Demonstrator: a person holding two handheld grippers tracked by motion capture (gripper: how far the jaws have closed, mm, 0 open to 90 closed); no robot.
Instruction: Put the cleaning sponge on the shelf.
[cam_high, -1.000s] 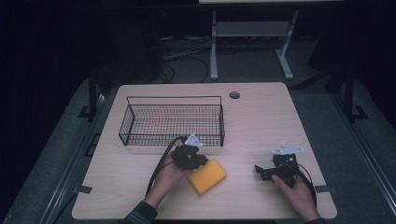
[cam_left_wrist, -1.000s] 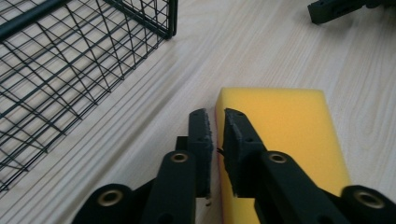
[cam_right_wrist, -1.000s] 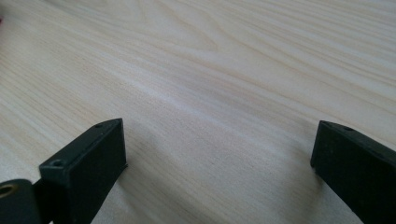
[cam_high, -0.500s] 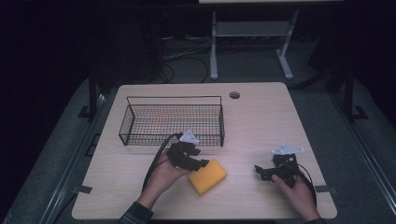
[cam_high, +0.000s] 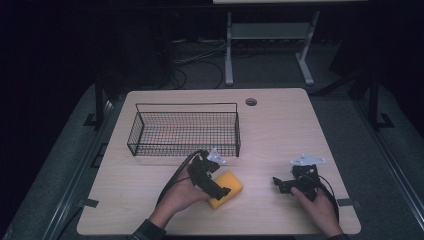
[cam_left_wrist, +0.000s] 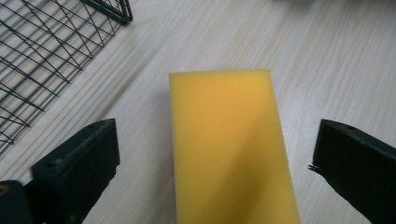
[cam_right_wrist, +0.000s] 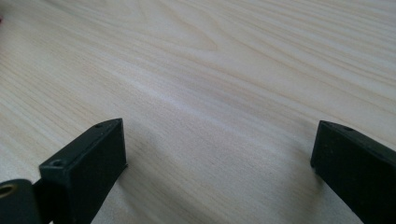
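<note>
— Left gripper view first: how does the left hand-held gripper (cam_left_wrist: 212, 163) stand?
— Jaws wide apart, the yellow sponge (cam_left_wrist: 231, 144) lying flat on the desk (cam_left_wrist: 327, 56) between them, touching neither. The wire basket (cam_left_wrist: 42, 56) sits off beyond its left jaw.
— And the right hand-held gripper (cam_right_wrist: 219, 163)?
— Jaws apart too, over bare desk, well to the side of the sponge.

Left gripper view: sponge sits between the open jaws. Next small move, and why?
Probably ease the left tool a bit further down over the yellow sponge, then close. Its jaws stand wide open on either side of the sponge with gaps on both sides, touching nothing. The sponge lies flat on the table, with the wire basket close by, a likely destination.
</note>
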